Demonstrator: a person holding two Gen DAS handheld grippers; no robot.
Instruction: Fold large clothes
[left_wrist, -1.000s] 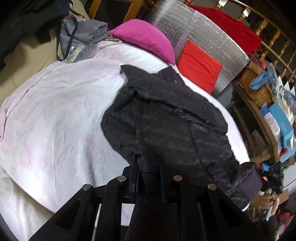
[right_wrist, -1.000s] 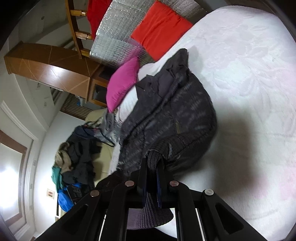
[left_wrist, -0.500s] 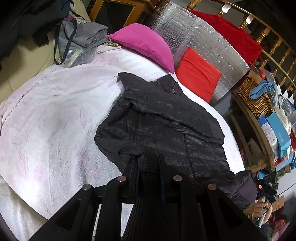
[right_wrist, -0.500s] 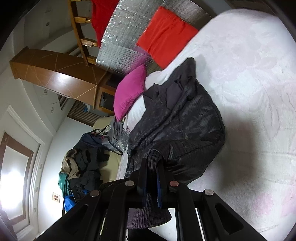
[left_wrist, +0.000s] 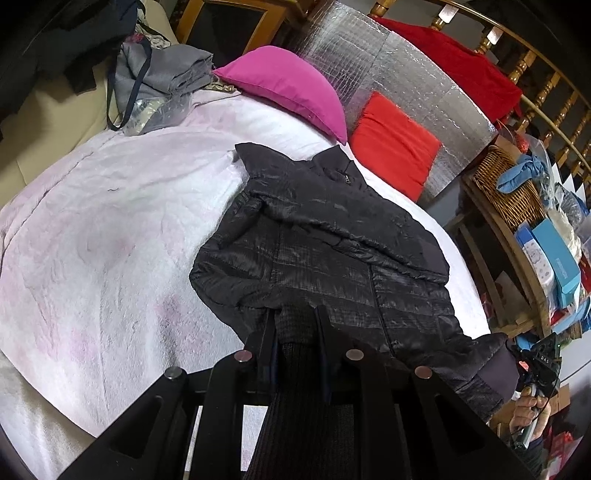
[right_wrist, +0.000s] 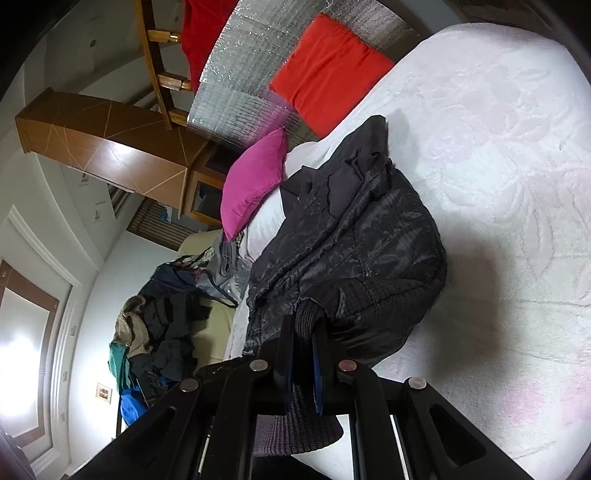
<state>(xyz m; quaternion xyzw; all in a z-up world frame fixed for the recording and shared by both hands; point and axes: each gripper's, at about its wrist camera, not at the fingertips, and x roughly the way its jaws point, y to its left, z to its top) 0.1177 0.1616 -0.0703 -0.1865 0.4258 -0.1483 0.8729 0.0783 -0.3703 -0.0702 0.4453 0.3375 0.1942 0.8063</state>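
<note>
A black quilted jacket (left_wrist: 332, 251) lies on the pale pink bedspread (left_wrist: 103, 229), collar toward the pillows. My left gripper (left_wrist: 295, 321) is shut on its ribbed knit hem, which runs back between the fingers. My right gripper (right_wrist: 304, 325) is shut on another ribbed part of the hem (right_wrist: 308, 317), at the jacket's (right_wrist: 351, 251) near edge. In the left wrist view the right gripper (left_wrist: 535, 365) shows at the far lower right, holding the jacket's corner off the bed edge.
A magenta pillow (left_wrist: 288, 88) and a red pillow (left_wrist: 391, 147) lean on a silver foil sheet (left_wrist: 406, 85) at the head. Grey folded clothes (left_wrist: 162, 74) lie at the bed's far left. Shelves with a wicker basket (left_wrist: 509, 188) stand right. A clothes pile (right_wrist: 159, 332) sits beyond the bed.
Both grippers have drawn the jacket's hem toward me and flatter on the bed. The jacket now lies more spread out, collar straight toward the pillows.
</note>
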